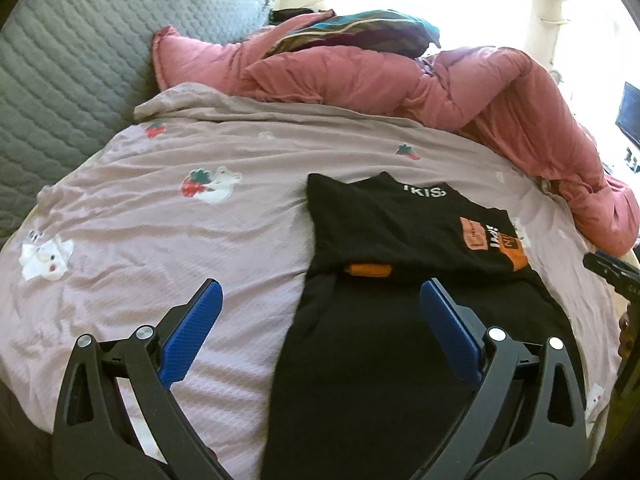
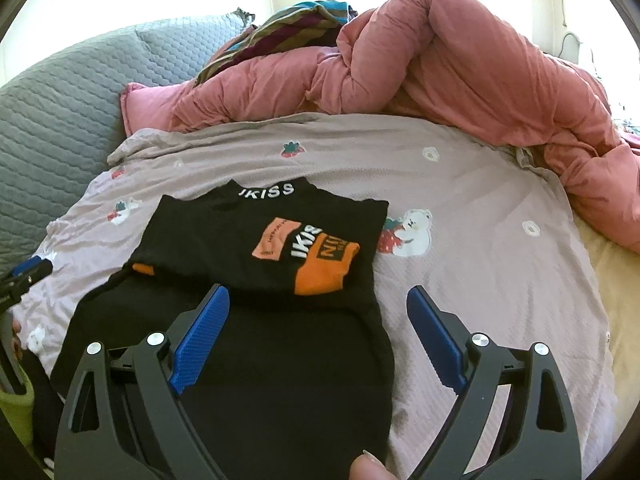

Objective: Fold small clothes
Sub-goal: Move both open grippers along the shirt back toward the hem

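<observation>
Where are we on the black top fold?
Done: the black top lies on the bedsheet with its sides tucked in and the printed half folded over the lower part. In hand: nothing; left gripper and right gripper are both open above it. Left: probably one more fold, if any.

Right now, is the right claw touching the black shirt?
Cannot tell. In the right wrist view the right claw stands open above the black shirt, nothing between its blue pads, but the shirt lies directly behind one pad, so no gap shows.

Two wrist views, angled down, close over the bed.
Both share the black shirt (image 1: 400, 232) (image 2: 272, 240); left camera sits left of it, right camera right.
</observation>
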`<state>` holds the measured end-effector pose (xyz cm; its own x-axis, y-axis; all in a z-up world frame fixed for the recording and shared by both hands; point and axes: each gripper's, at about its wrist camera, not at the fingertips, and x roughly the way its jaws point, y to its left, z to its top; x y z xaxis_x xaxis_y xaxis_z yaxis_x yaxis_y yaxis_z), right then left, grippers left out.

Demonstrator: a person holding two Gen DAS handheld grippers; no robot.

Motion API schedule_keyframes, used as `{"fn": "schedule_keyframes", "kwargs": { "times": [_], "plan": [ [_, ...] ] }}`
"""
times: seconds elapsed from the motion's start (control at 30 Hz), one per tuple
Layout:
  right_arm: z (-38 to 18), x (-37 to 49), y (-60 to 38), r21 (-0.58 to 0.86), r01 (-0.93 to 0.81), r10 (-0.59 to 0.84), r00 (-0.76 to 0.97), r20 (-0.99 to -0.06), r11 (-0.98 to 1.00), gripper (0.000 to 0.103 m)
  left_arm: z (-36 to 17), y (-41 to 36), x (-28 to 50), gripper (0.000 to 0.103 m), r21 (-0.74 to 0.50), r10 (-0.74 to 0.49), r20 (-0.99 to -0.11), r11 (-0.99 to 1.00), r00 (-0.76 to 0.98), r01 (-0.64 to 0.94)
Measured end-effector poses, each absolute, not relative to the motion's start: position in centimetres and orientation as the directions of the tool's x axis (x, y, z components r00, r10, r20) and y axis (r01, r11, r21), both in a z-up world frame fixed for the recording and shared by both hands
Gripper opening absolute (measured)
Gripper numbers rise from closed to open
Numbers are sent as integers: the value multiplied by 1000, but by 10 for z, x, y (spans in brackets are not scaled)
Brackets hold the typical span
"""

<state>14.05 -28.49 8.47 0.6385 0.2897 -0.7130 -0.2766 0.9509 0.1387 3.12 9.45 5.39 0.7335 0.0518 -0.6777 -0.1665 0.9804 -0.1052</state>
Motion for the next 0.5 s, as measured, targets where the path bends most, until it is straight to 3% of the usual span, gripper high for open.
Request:
{"fn": "schedule_keyframes", "kwargs": {
  "times": [0.4,0.5],
  "plan": [
    [70,119,-285,127,-302,293,602,-743,945,90,35,112,-2,93,-151,1,-722,976,692,-159],
    [68,113,-285,122,-310,293,597,-747,943,90,28,113,-12,87,-166,-23,-739,975,673,-149]
  ]
}}
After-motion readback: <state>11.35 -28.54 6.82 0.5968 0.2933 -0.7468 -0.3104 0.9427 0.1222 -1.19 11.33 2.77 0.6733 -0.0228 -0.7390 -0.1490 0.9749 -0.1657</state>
